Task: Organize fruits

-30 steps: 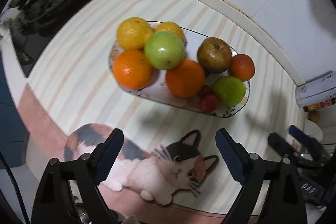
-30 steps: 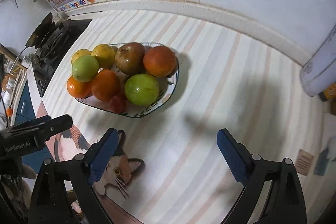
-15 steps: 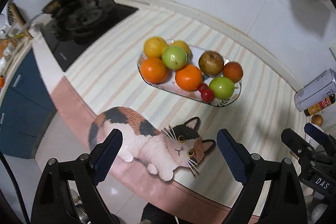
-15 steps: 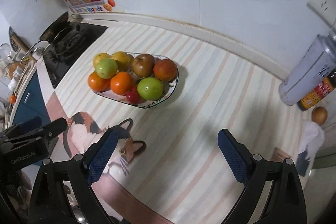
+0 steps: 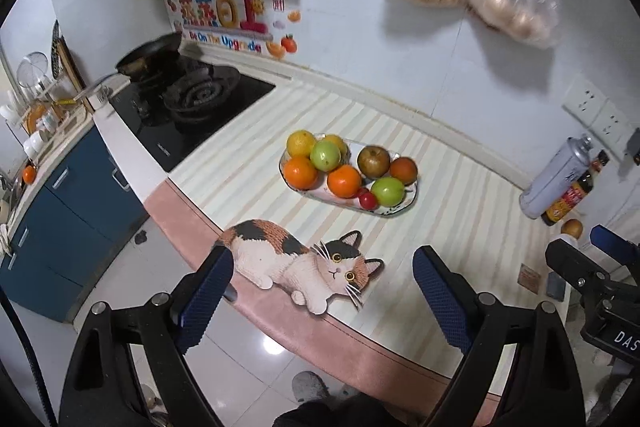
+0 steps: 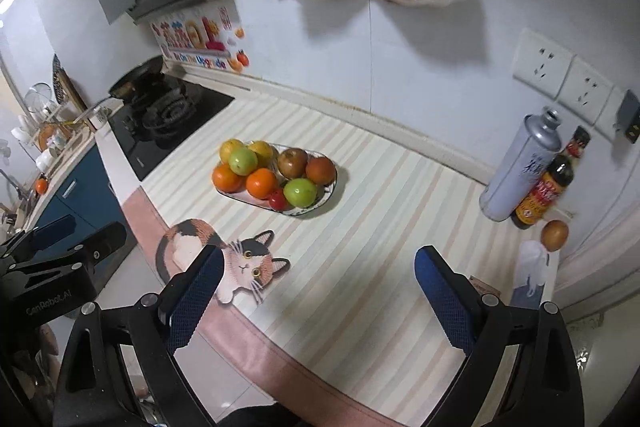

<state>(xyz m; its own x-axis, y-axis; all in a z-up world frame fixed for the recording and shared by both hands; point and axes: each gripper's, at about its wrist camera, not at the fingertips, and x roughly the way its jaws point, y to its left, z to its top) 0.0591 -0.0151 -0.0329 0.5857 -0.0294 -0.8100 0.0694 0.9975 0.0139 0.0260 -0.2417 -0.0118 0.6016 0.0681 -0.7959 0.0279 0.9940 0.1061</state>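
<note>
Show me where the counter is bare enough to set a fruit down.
Widest bare patch: striped counter between the plate and the spray can. A smaller strip lies between the plate and the stove. Crowded: the right corner, with can, sauce bottle and a brown round thing. The plate itself is full.

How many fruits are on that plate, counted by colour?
On the plate:
Yellow: 2
Green: 2
Orange: 2
Brownish: 1
Red-orange: 1
Small red: 1
Total: 9
</note>
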